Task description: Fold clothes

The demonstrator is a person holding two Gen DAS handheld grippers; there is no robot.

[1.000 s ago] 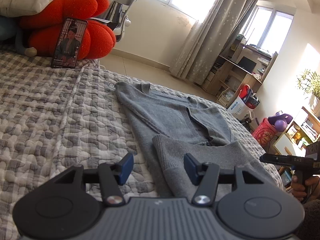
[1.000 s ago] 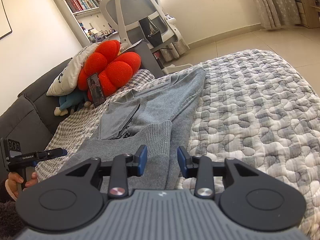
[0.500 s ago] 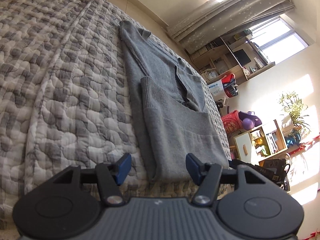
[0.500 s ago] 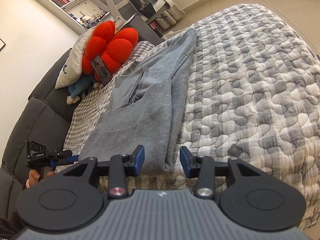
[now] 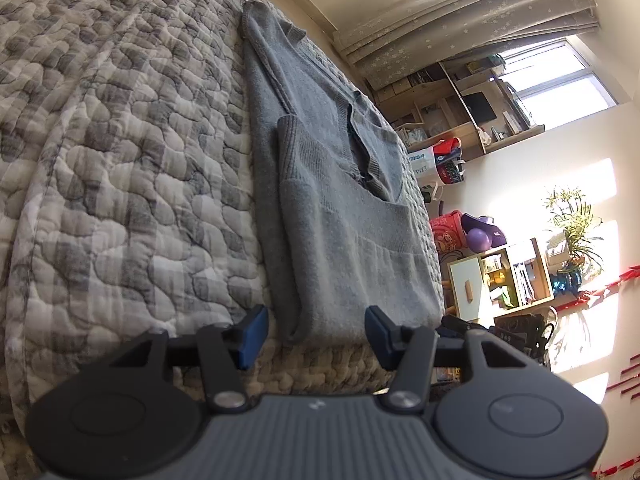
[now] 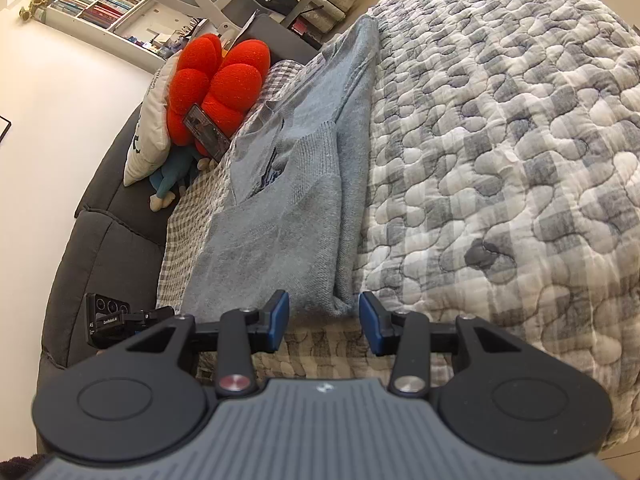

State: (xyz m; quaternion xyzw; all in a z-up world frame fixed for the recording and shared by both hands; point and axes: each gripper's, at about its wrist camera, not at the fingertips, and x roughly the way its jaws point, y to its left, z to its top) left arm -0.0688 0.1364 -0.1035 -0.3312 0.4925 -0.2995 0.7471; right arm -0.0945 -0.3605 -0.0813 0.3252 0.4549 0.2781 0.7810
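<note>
A grey knit sweater (image 5: 344, 248) lies partly folded on the quilted bed, a sleeve laid across its body. Its near folded corner sits just beyond my left gripper (image 5: 315, 332), whose jaws are closing; the blue pads stand on either side of the corner and do not press it. In the right wrist view the sweater (image 6: 280, 240) runs away from me, and its other near corner lies between the fingertips of my right gripper (image 6: 325, 320), which is open and clear of the cloth. The left gripper's body (image 6: 108, 320) shows at the lower left there.
The grey checked quilt (image 5: 120, 200) covers the bed. A red flower cushion (image 6: 216, 84), a phone (image 6: 206, 132) and a white pillow (image 6: 150, 120) rest against the dark sofa back (image 6: 104, 240). A small shelf cabinet (image 5: 500, 280) and a plant (image 5: 576, 224) stand beyond the bed.
Both grippers have rolled and dropped toward the sweater's near edge, which now sits right at their fingertips. The sweater itself has not moved.
</note>
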